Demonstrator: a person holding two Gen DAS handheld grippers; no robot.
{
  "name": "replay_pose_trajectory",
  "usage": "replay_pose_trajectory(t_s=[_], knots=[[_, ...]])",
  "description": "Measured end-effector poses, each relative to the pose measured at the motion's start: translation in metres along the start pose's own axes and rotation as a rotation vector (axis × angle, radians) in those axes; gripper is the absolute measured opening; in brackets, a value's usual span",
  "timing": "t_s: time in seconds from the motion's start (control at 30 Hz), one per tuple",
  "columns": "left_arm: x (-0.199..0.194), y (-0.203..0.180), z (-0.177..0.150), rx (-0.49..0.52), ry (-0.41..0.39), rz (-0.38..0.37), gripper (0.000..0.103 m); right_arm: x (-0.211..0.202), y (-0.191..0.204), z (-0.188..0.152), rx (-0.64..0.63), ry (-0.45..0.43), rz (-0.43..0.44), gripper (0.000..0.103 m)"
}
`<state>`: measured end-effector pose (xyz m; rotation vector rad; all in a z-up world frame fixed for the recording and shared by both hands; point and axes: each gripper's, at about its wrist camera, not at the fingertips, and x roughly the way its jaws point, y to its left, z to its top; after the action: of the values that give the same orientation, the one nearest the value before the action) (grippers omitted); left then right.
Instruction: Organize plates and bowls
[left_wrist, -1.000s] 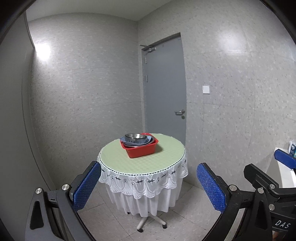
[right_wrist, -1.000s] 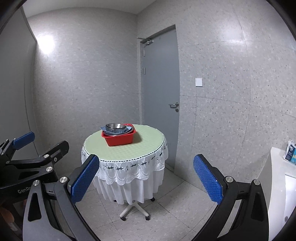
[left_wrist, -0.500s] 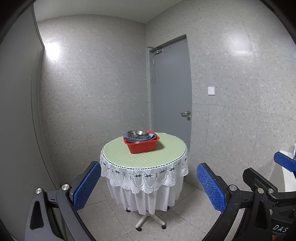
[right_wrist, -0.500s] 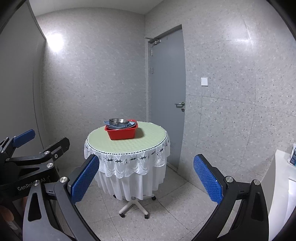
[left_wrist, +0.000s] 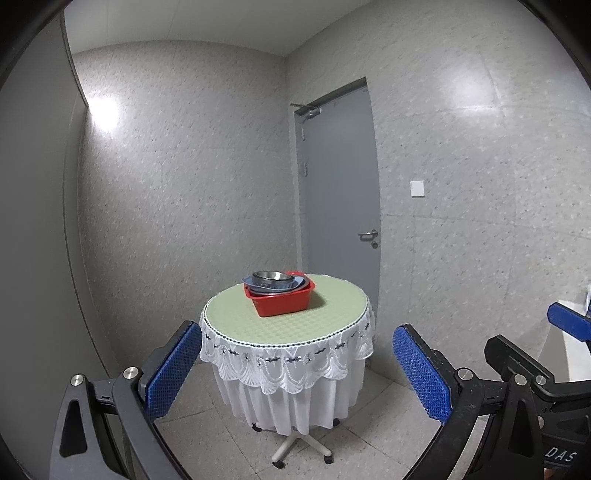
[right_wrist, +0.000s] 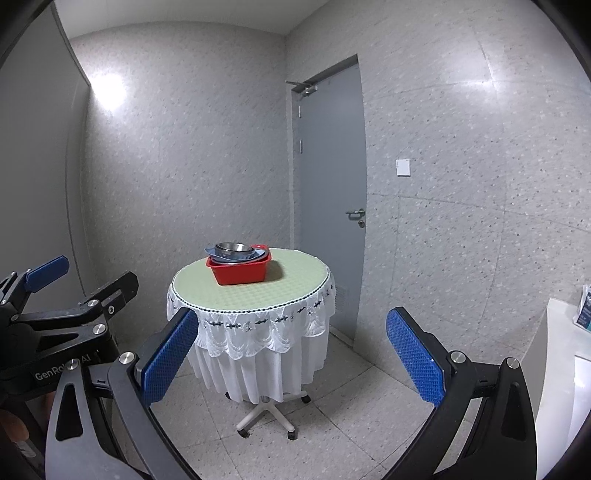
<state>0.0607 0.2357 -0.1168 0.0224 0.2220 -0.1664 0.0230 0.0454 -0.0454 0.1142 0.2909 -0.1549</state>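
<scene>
The dishes are small and far off, so their count is hard to tell: a metal bowl (left_wrist: 271, 276) sits on top of blue-grey plates or bowls (left_wrist: 275, 285), and a red rim shows behind them, all stacked in a red tub (left_wrist: 282, 303). What lies under the top bowl is hidden by the tub's wall. At the right edge of both views a white counter (right_wrist: 554, 354) is cut off, with a blurred packet (right_wrist: 583, 308) on it.

The room has speckled grey walls, a pale tiled floor (right_wrist: 332, 413) and a grey door (left_wrist: 338, 192) with a lever handle, beside a white wall switch (left_wrist: 417, 188). The round bench (left_wrist: 288, 325) stands near the door on a wheeled base, covered by a pale green top cloth and a white lace skirt with dark trim.

The left gripper (left_wrist: 295, 373) has its 2 blue-padded fingers (left_wrist: 170, 373) spread wide apart, holding nothing. The right gripper (right_wrist: 295, 362) likewise has its fingers (right_wrist: 168, 360) wide apart and empty. In the right wrist view the left gripper shows at the left edge. The tub sits on the far half of the bench, well apart from both pairs of fingers, above and between them in each view.
</scene>
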Motion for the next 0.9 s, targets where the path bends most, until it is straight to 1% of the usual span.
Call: replay_pose_trajectory(t_s=[0.57, 0.9], knots=[[0.0092, 0.0046, -0.0099, -0.007, -0.008, -0.01, 0.102, -0.0025, -0.0031, 0.0014, 0.004, -0.001, -0.009, 0.103], [0.0074, 0.0, -0.0085, 0.0, -0.015, -0.003, 0.102, -0.0007, -0.0037, 0.0029, 0.005, 0.001, -0.012, 0.103]])
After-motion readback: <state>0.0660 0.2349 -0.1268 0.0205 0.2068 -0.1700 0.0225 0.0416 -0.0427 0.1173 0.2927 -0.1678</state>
